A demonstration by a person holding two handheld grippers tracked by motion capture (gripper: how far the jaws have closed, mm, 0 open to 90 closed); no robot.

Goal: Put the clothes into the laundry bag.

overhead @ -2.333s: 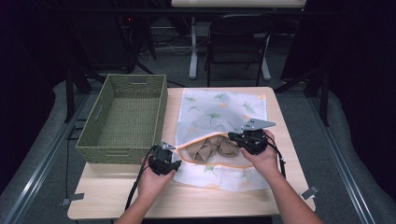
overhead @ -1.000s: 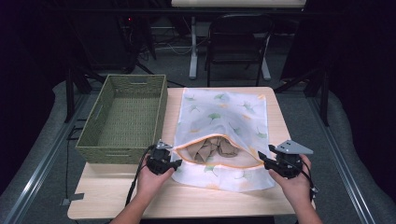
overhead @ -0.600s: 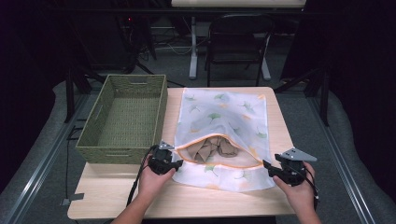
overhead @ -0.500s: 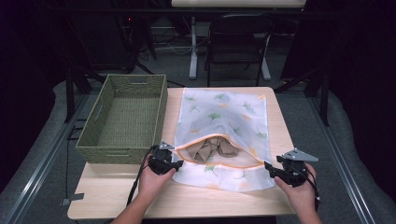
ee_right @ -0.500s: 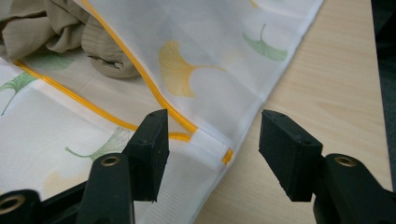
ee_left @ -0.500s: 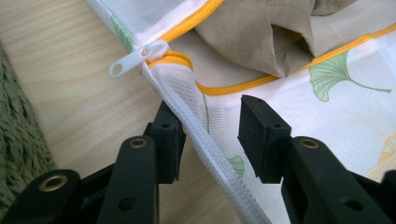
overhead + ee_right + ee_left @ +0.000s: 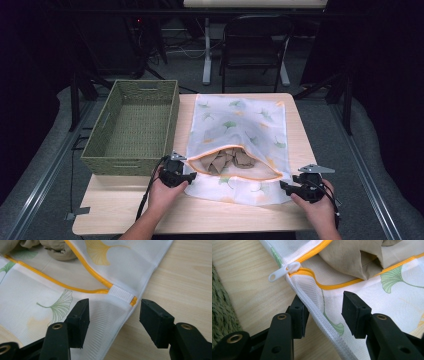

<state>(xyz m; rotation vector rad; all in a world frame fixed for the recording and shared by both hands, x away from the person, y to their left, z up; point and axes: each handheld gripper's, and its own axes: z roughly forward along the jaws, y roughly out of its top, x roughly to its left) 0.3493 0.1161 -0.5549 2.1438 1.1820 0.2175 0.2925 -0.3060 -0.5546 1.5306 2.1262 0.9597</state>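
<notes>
A white mesh laundry bag printed with ginkgo leaves lies flat on the table, its orange zipper open. Crumpled khaki cloth shows inside the opening. My left gripper sits at the bag's near left corner, just short of the white zipper pull. Its jaws have just been opening; the bag's seam runs between them without being pressed. My right gripper is at the near right corner. Its jaws have just been opening too, and stand wide around the zipper's end tab.
A green woven basket stands on the left of the table, close beside the left hand. Bare wood runs along the near edge. A dark chair and table legs stand beyond the far edge.
My right hand has left the bag's opening, swung out to the right and sunk to the table at the bag's near right corner. The left hand has kept its place.
</notes>
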